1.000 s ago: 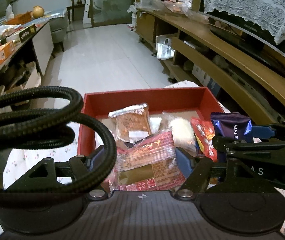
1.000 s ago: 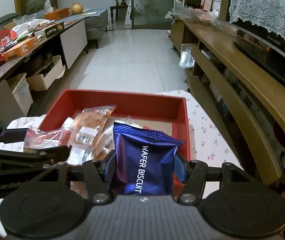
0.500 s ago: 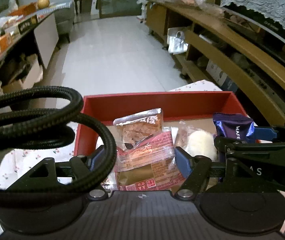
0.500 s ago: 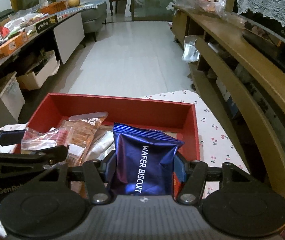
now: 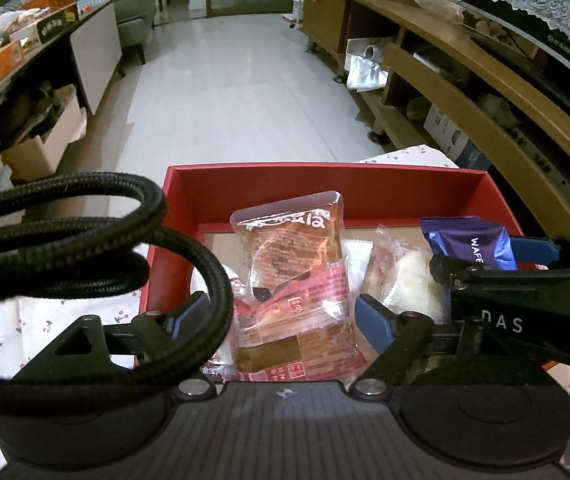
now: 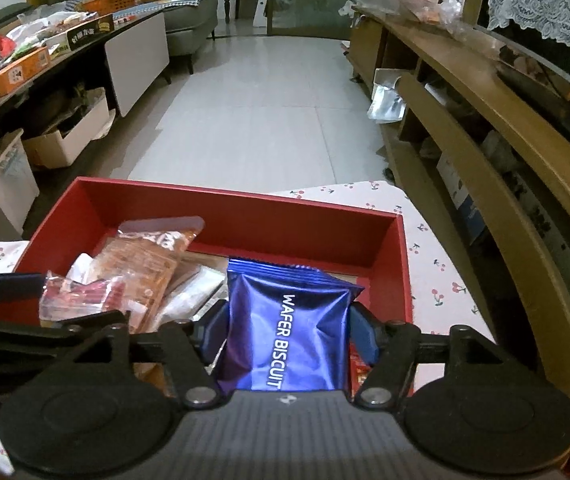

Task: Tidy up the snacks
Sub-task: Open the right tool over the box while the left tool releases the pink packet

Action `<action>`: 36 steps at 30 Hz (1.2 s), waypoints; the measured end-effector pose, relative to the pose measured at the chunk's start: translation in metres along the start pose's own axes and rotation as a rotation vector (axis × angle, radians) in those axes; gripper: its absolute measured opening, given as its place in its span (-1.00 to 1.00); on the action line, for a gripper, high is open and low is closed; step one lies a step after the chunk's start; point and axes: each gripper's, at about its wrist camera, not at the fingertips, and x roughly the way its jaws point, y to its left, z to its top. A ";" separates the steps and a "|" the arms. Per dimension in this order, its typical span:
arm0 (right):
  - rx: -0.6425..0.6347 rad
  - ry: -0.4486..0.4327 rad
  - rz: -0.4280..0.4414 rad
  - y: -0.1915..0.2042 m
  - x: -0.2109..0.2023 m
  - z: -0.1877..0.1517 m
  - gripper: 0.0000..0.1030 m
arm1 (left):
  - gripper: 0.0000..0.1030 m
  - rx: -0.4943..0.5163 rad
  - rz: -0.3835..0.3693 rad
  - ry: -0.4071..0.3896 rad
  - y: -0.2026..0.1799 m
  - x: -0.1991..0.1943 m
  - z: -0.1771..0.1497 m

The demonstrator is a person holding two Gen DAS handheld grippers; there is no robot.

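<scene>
Over the red box [image 6: 245,216], the blue wafer biscuit packet [image 6: 285,340] is seen between the right tool's [image 6: 285,336] just-widened jaws. The red snack packet [image 5: 293,312] is framed loosely by the left tool [image 5: 281,316], jaws likewise just opened.

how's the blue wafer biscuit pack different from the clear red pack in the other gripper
The blue wafer biscuit pack is opaque, glossy foil with white lettering; the clear red pack is see-through, with a brown snack showing inside. The wafer pack sits between the right gripper fingers, the red pack between the left gripper fingers. Both sit over the red box, and both grippers' jaws have just been opening.
</scene>
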 end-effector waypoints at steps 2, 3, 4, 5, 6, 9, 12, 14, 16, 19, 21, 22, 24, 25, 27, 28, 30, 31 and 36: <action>0.000 -0.004 0.000 0.000 -0.001 0.001 0.86 | 0.65 -0.003 -0.002 -0.005 0.000 0.000 0.002; -0.002 -0.006 0.002 0.000 -0.001 0.001 0.87 | 0.67 -0.003 -0.002 -0.008 0.001 -0.001 0.002; -0.003 -0.009 -0.001 0.000 -0.002 0.001 0.91 | 0.69 -0.002 0.000 -0.012 0.001 -0.003 0.002; -0.008 -0.011 -0.003 0.000 -0.002 0.001 0.92 | 0.70 -0.002 0.001 -0.017 0.002 -0.004 0.003; -0.017 -0.014 -0.005 0.001 -0.002 0.001 0.93 | 0.72 -0.004 0.001 -0.021 0.002 -0.005 0.003; -0.030 -0.030 -0.011 0.004 -0.005 0.001 0.93 | 0.72 -0.003 0.002 -0.030 0.003 -0.008 0.004; -0.032 -0.042 -0.010 0.005 -0.009 0.002 0.93 | 0.74 -0.004 0.002 -0.037 0.002 -0.009 0.004; -0.029 -0.046 -0.008 0.004 -0.012 0.002 0.94 | 0.75 -0.002 0.001 -0.042 0.002 -0.010 0.004; -0.033 -0.052 -0.010 0.003 -0.015 0.002 0.94 | 0.75 0.005 -0.002 -0.044 0.001 -0.012 0.003; -0.030 -0.065 -0.012 0.002 -0.021 0.002 0.94 | 0.77 0.009 -0.006 -0.052 -0.001 -0.016 0.002; -0.028 -0.072 -0.010 0.001 -0.024 0.003 0.94 | 0.77 0.011 -0.009 -0.059 -0.002 -0.019 0.001; -0.026 -0.076 -0.010 0.001 -0.026 0.003 0.95 | 0.78 0.014 -0.010 -0.062 -0.002 -0.020 0.001; -0.026 -0.079 -0.009 0.000 -0.029 0.002 0.95 | 0.80 0.016 -0.011 -0.068 -0.002 -0.022 0.000; -0.025 -0.081 -0.011 0.000 -0.030 0.002 0.95 | 0.80 0.015 -0.014 -0.069 -0.003 -0.023 0.000; -0.024 -0.083 -0.012 -0.001 -0.033 0.001 0.95 | 0.80 0.019 -0.019 -0.071 -0.004 -0.026 -0.001; -0.024 -0.085 -0.013 -0.001 -0.033 0.001 0.95 | 0.81 0.021 -0.020 -0.074 -0.004 -0.027 -0.002; -0.024 -0.087 -0.013 -0.002 -0.037 0.000 0.95 | 0.81 0.024 -0.028 -0.077 -0.005 -0.030 -0.003; -0.024 -0.090 -0.012 -0.002 -0.039 -0.001 0.96 | 0.81 0.028 -0.032 -0.079 -0.006 -0.031 -0.004; -0.015 -0.093 -0.010 -0.007 -0.047 -0.004 0.96 | 0.82 0.036 -0.051 -0.085 -0.011 -0.037 -0.007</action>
